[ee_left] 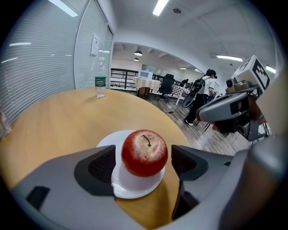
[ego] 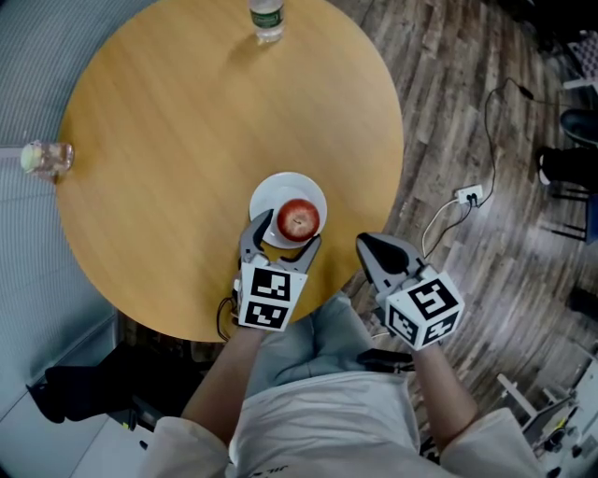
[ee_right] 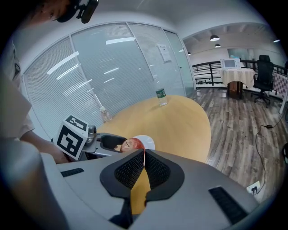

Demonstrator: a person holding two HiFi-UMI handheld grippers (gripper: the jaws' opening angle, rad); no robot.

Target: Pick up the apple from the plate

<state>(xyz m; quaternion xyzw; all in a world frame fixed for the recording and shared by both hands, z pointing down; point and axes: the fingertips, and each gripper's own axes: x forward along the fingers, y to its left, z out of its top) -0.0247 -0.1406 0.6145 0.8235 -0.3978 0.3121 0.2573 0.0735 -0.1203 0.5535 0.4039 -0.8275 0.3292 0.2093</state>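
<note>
Before me is a round light-wood table on a grey plank floor. Above, long ceiling lamps shine beside a striped glass wall.

The apple has glossy red skin; the plate is smooth, shiny white. The table is smooth matt wood, and the left gripper looks matt grey plastic with rough black pads.
</note>
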